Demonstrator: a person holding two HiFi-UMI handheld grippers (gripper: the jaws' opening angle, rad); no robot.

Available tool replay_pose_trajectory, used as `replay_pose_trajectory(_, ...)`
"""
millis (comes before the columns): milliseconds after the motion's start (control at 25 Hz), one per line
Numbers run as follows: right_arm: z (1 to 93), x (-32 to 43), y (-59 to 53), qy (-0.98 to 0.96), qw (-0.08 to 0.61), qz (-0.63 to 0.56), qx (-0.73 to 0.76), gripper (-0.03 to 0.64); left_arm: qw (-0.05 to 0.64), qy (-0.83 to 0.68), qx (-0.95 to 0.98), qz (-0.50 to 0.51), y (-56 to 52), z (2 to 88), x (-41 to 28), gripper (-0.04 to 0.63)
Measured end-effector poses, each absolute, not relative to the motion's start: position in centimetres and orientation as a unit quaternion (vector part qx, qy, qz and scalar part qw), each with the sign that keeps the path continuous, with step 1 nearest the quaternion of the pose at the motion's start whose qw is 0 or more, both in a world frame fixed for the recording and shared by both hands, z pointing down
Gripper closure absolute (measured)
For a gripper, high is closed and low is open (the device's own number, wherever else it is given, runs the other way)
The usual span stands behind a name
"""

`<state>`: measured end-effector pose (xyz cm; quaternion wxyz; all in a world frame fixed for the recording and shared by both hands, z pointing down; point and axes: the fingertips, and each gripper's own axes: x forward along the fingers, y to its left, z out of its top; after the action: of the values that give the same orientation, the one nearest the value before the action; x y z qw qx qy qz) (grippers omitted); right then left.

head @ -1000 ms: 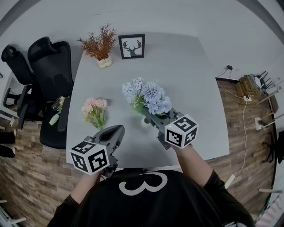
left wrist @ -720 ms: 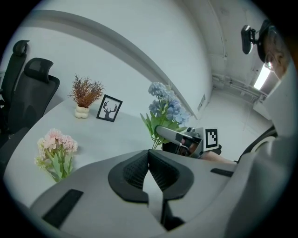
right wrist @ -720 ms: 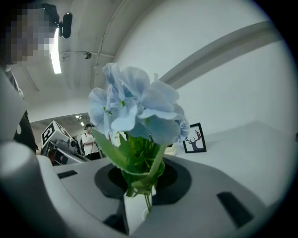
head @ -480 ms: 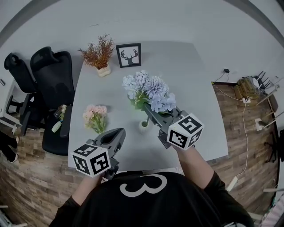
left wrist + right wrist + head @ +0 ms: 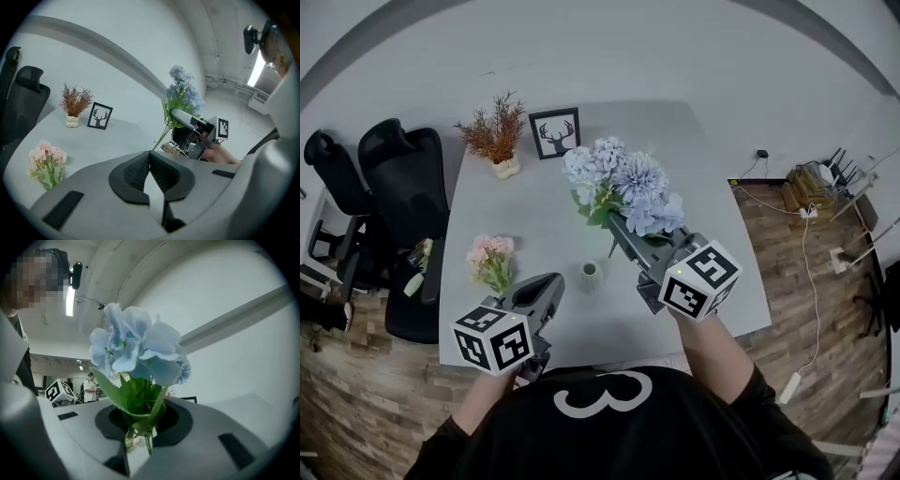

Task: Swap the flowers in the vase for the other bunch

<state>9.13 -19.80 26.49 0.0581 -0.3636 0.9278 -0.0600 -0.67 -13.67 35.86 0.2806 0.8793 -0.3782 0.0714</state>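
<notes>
Gripping the blue bunch (image 5: 623, 183) by its green stems, the right tool (image 5: 619, 228) was clenched, its 2 jaws pinching the stems just below the leaves. The bunch was held in the air over the middle of the counter (image 5: 534, 202), blooms pointing away from the person. Its stem ends hung free, up and to the right of the vase (image 5: 590, 272) and apart from it. The small pale vase stood upright on the counter, between the 2 tools. The left tool (image 5: 546, 286) hovered over the near edge of the counter. Its jaws were pressed together at the tips with nothing between them. The pink bunch (image 5: 490, 258) lay on the counter to the left of the vase, near the left tool. A dried plant (image 5: 494, 131) in a pale pot and a deer picture (image 5: 554, 132) stood side by side at the far edge. 2 black chairs (image 5: 403, 178) sat at the counter's left side.
</notes>
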Motion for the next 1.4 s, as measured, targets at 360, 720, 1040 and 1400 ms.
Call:
replay_pose_trajectory(360,28.2,14.3,-18.7,0.906,0.046,-0.086,-0.411,0.529,0.265,-0.356,0.893,0.067,-13.5,35.1,2.4,0.583)
replay_pose_trajectory(720,33.6,16.0,-19.6,0.888,-0.002,-0.143,-0.437,0.529,0.28,-0.339,0.895,0.08,-15.1,36.5,3.4,0.583)
replay_pose_trajectory(1040,40.0,16.9,-20.4,0.871,-0.069,-0.179,-0.452,0.529,0.3,-0.346,0.884,0.095,-15.5,38.6,2.1,0.583)
replay_pose_trajectory(1400,45.9,17.3,-23.2,0.842,-0.098,-0.22,-0.482,0.529,0.324,-0.352,0.871,0.107,-16.9,40.9,-0.1,0.583)
